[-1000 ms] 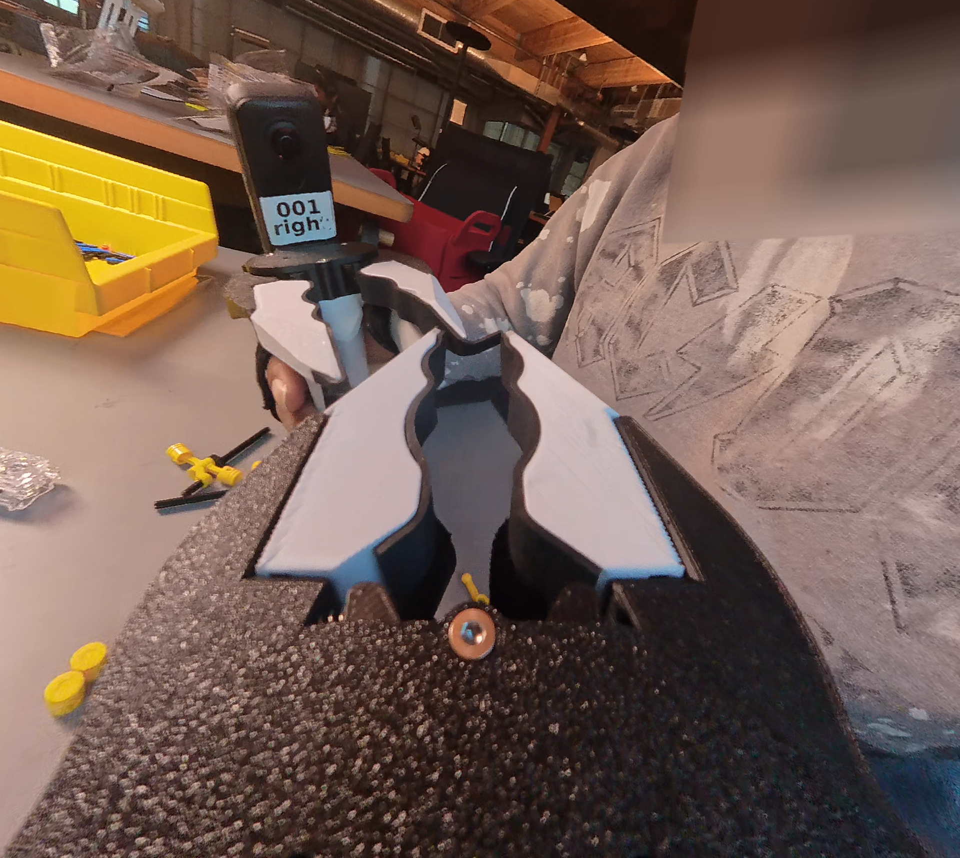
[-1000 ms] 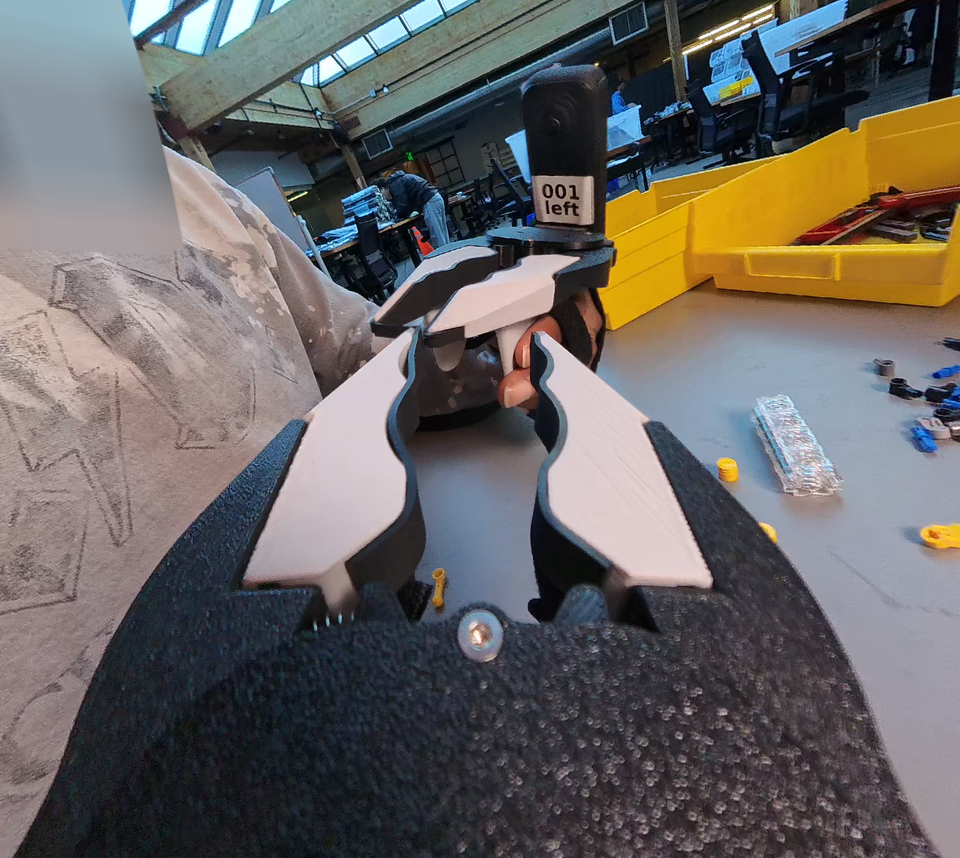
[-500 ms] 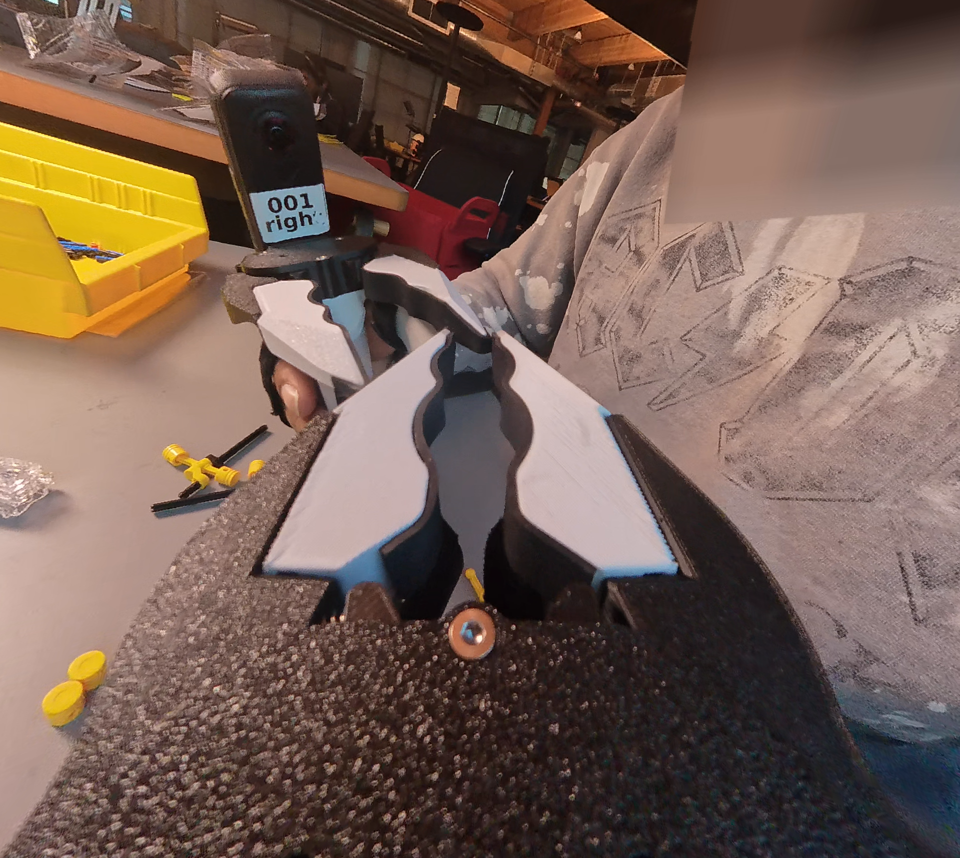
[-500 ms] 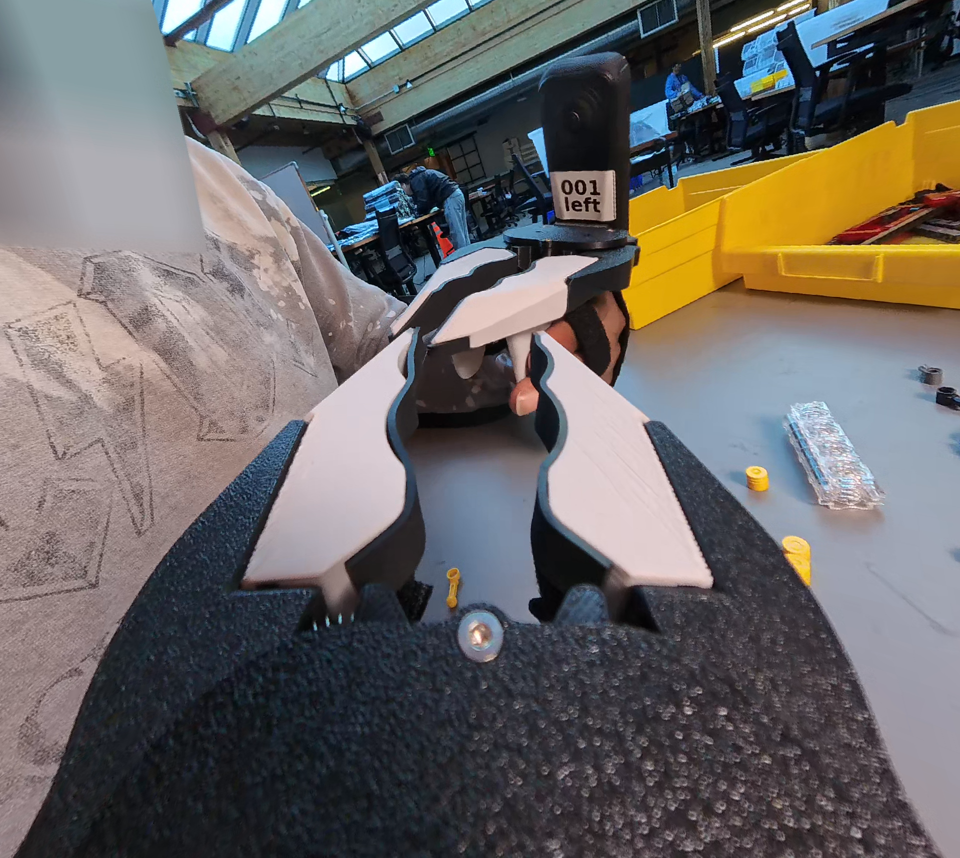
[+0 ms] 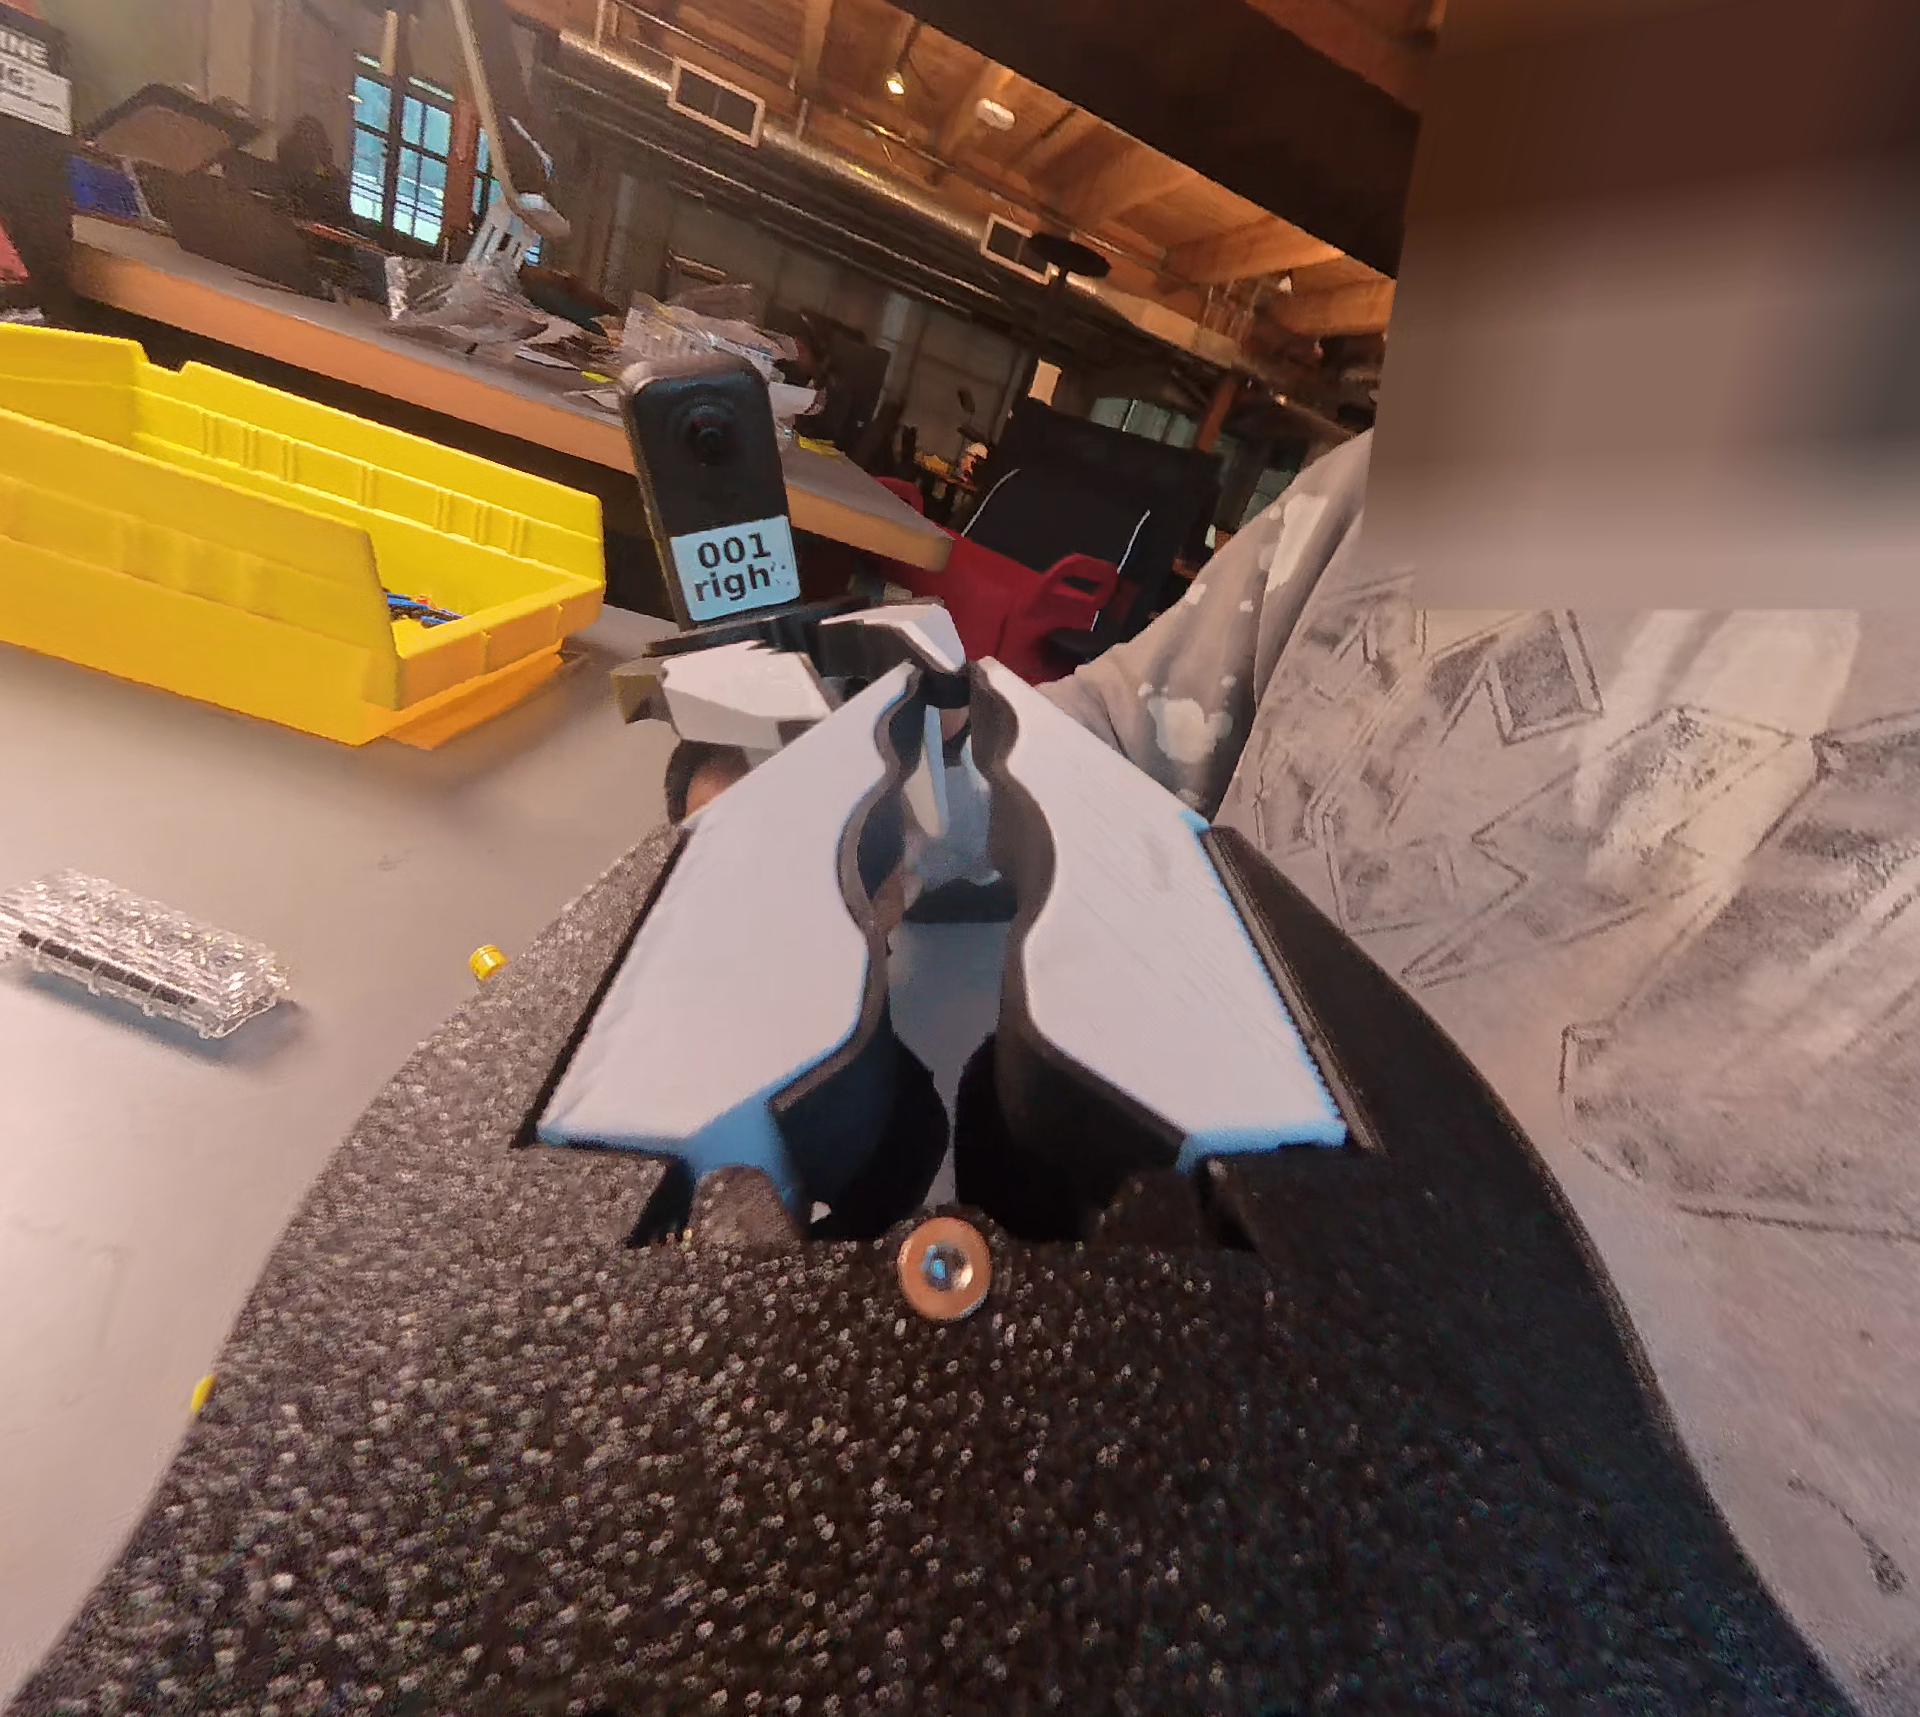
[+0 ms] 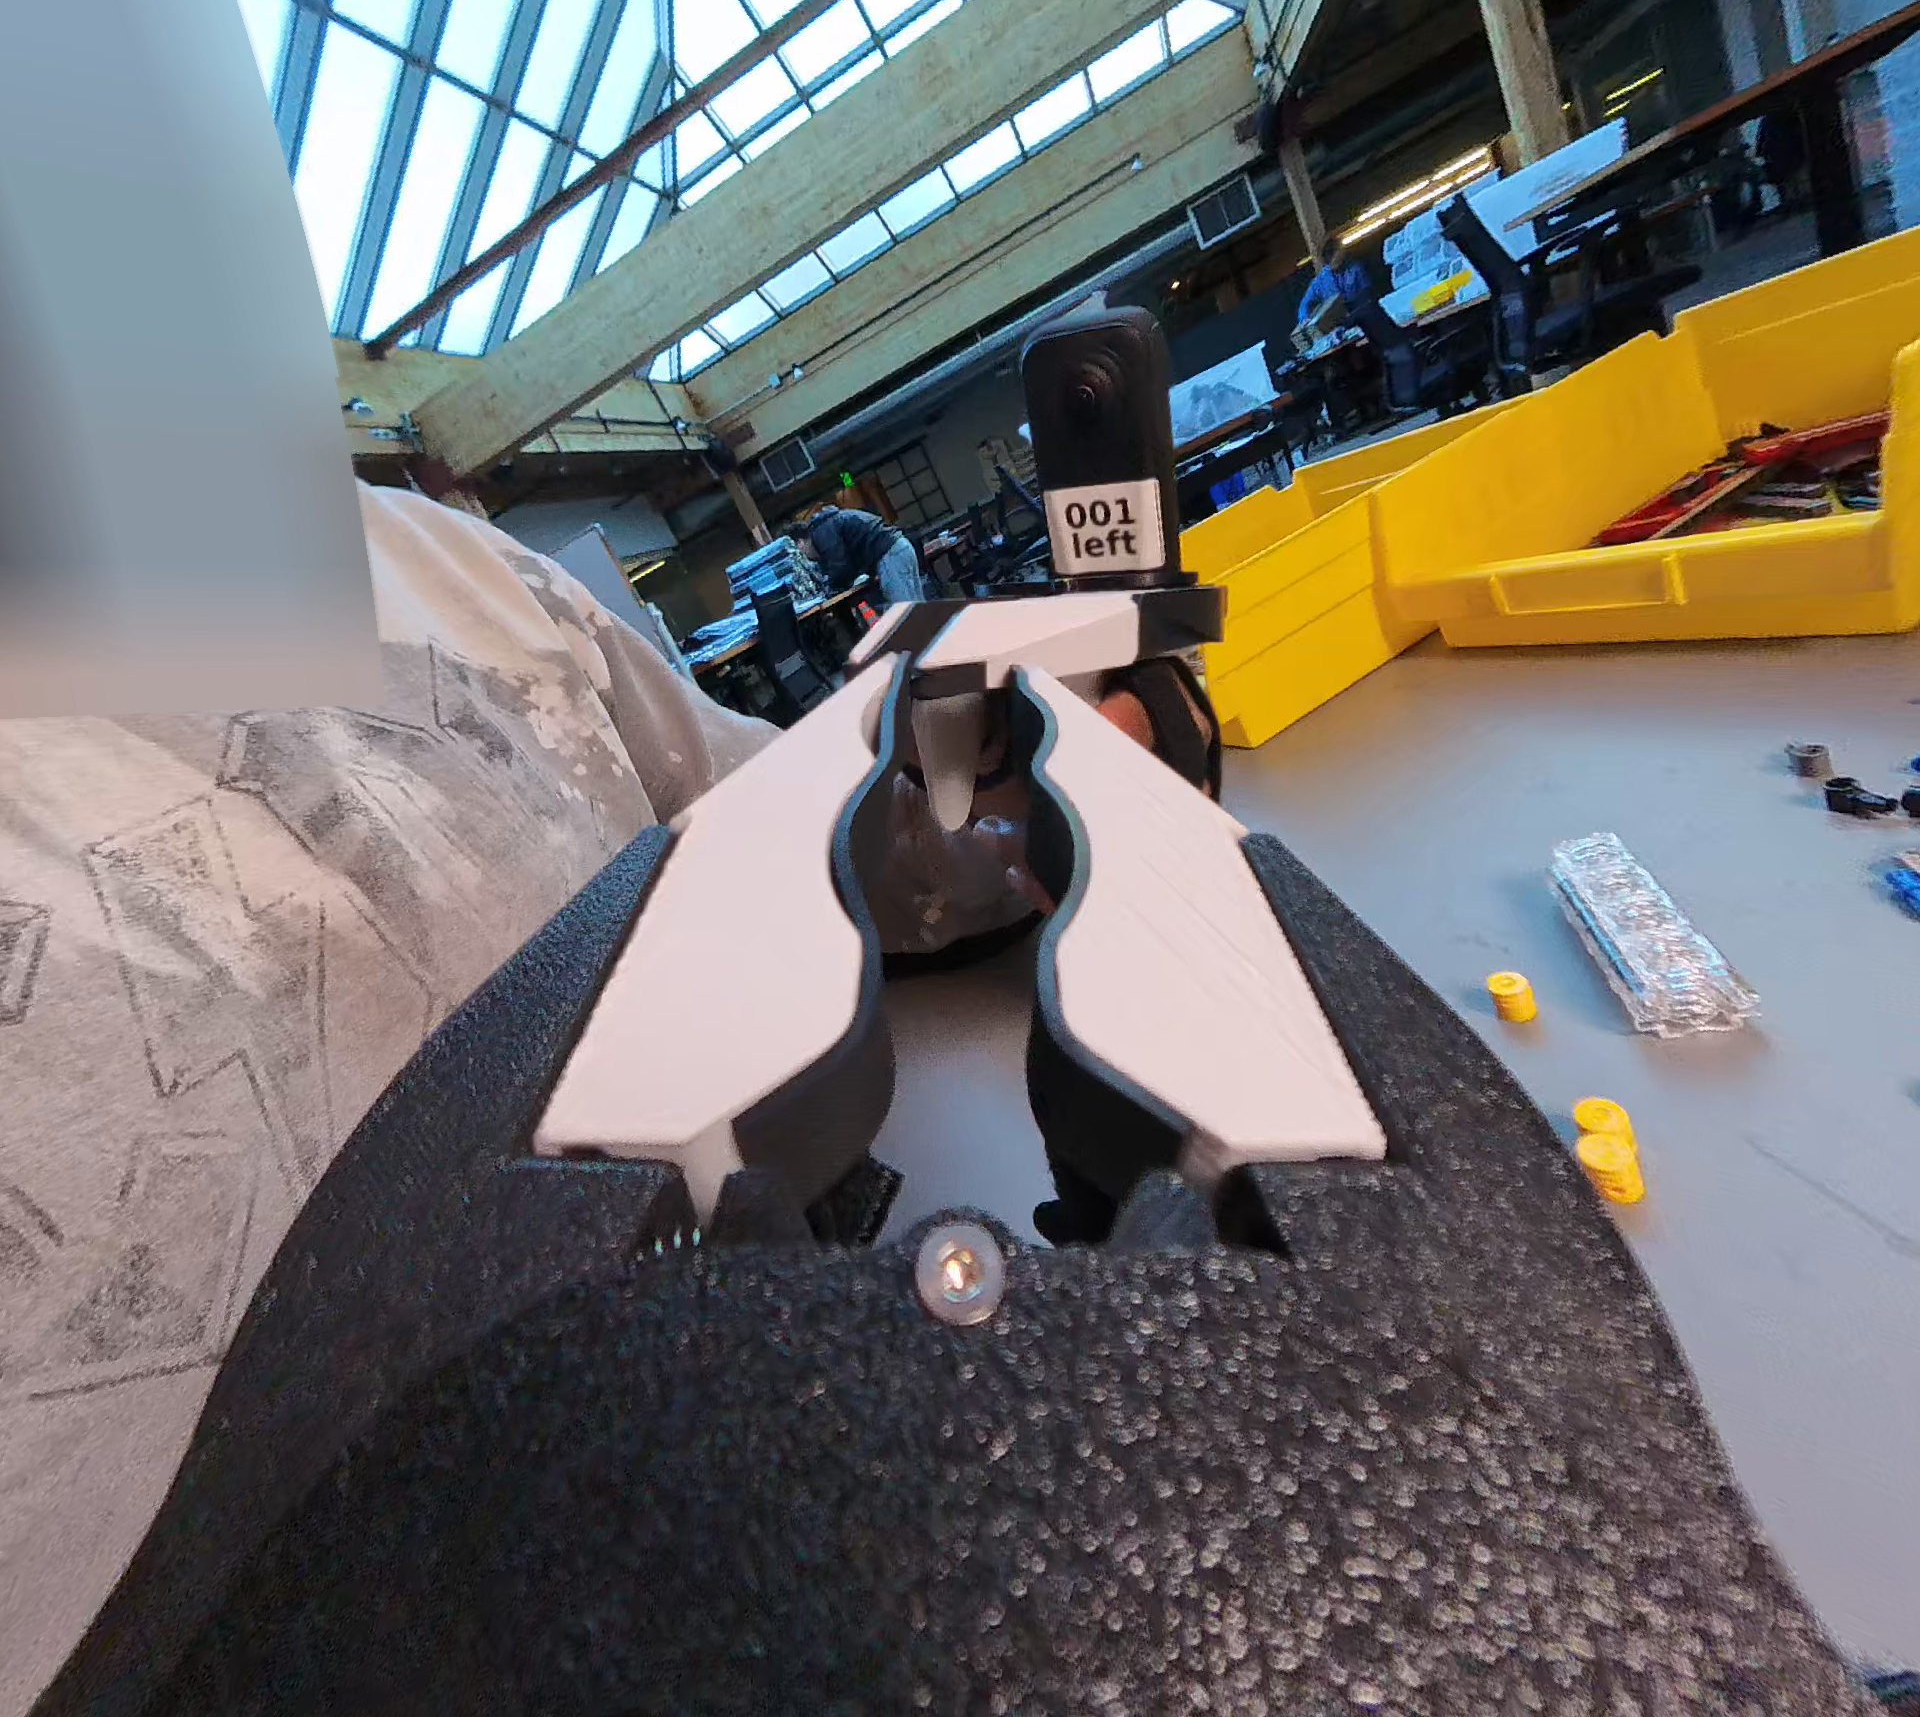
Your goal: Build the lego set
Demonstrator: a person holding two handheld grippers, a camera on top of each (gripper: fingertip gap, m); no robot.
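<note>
My left gripper (image 5: 943,680) is held above the grey table (image 5: 260,836) with its white fingers nearly together, a thin slit between them, nothing held. My right gripper (image 6: 958,680) is half closed with a clear gap and is empty. The two point at each other, tips close together but apart. The right gripper (image 5: 821,659) with its black camera post shows in the left wrist view, and the left gripper (image 6: 966,628) shows in the right wrist view. A hand (image 5: 691,779) holds the right one.
Yellow bins (image 5: 260,524) (image 6: 1662,566) stand at the table's far side. A clear plastic packet (image 5: 135,950) (image 6: 1652,940) and small yellow round parts (image 6: 1605,1148) lie on the table. A person's grey patterned sweatshirt (image 5: 1558,940) fills the near side. My two grippers' fingertips are within a few centimetres of each other.
Both grippers have closed: the left from a moderate gap to a slit, the right to about half its gap. Both have risen and tilted, and they now line up tip to tip.
</note>
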